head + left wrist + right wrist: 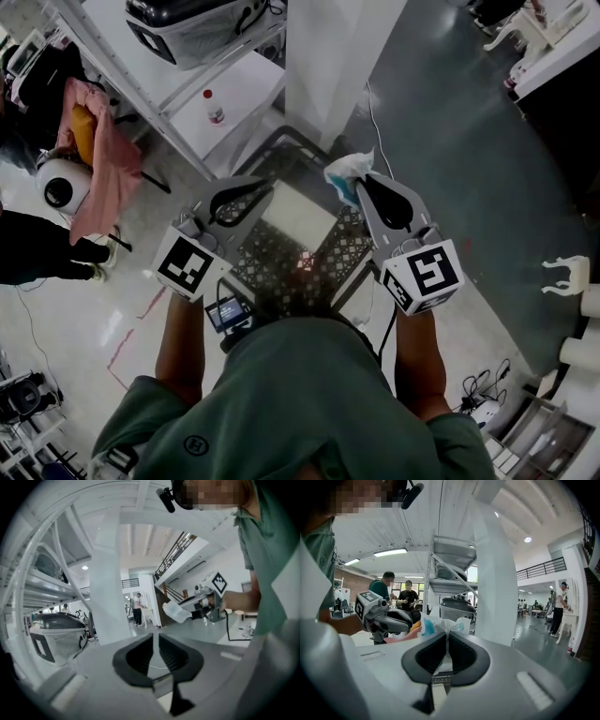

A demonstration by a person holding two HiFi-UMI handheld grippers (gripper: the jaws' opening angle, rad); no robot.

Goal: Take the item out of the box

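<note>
My right gripper (363,180) is shut on a white plastic packet with blue print (347,172), held in the air above the far right corner of a dark lattice-patterned box (352,246) on the floor. In the right gripper view the packet (440,625) sticks up from between the closed pads, at the right gripper (446,638). My left gripper (253,192) hovers over the box's left side, jaws together with nothing in them; its own view shows the left gripper (155,637) with only a thin slit between the pads. The left gripper view also catches the packet (177,612).
A white shelving rack (178,112) stands at the far left with a dark-lidded bin (187,28) and a small bottle (216,108). A white pillar (337,56) rises just beyond the box. Pink cloth (98,155) hangs at the left. People (408,597) stand in the background.
</note>
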